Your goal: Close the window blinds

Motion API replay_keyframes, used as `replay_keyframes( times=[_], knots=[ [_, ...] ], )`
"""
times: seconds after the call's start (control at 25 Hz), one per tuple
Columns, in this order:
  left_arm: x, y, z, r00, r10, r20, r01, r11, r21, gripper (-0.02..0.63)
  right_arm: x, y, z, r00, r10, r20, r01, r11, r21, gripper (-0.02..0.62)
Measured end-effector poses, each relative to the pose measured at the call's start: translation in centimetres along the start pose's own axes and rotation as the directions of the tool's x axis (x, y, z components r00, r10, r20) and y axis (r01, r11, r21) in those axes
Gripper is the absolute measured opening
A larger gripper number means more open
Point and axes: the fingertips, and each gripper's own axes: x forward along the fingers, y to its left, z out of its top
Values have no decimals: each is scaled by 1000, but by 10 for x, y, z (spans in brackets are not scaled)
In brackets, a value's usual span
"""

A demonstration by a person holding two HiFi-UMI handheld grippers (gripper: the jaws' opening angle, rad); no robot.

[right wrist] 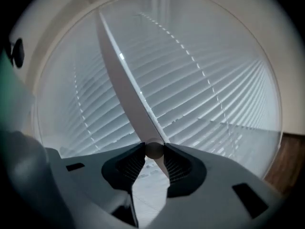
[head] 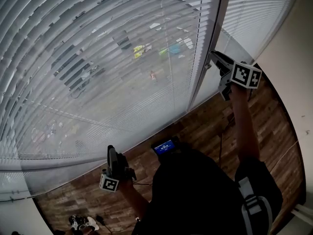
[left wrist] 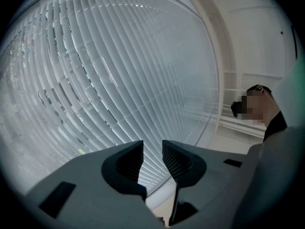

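Standing behind the person at the window, I see the blinds [head: 98, 58] lowered across the glass, with the slats tilted open enough for the street outside to show between them, so closing them is not yet done. At the right edge of the blinds, the right tongs [right wrist: 153, 150] are clamped on the rounded lower end of the tilt wand [right wrist: 126, 80], a pale rod hanging down in front of the slats. Low at the bottom edge of the blinds, the left tongs [left wrist: 152, 149] stand apart with nothing between them. I would judge the wand light, stiff and smooth, so it could slip in the pads when twisted. The thicker end, where it is held now, looks like the sound place to grip. The slats look thin and easily bent, so I would leave them alone. Only the right gripper view shows the pads pressing on the wand; in the head view that contact is too small to read. The head view alone shows the gaps between the slats, both grippers together and the wooden floor [head: 205, 126] below the blinds.
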Motion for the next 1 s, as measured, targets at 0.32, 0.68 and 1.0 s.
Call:
replay_keyframes(
  times=[0.32,0.68,1.0],
  knots=[
    [16,-16,-12,999,29,-28,-27,997,67,135,-4,-6,17,988,139,69,-146,981,126,132],
    [-48,-59,-41,984,178,10,-178,973,150,135,-35,-35,-47,969,217,116,-237,950,203,132],
    [-64,-83,-17,983,179,47,-184,970,158,135,-58,0,-98,932,336,135,-362,835,414,130]
  ],
)
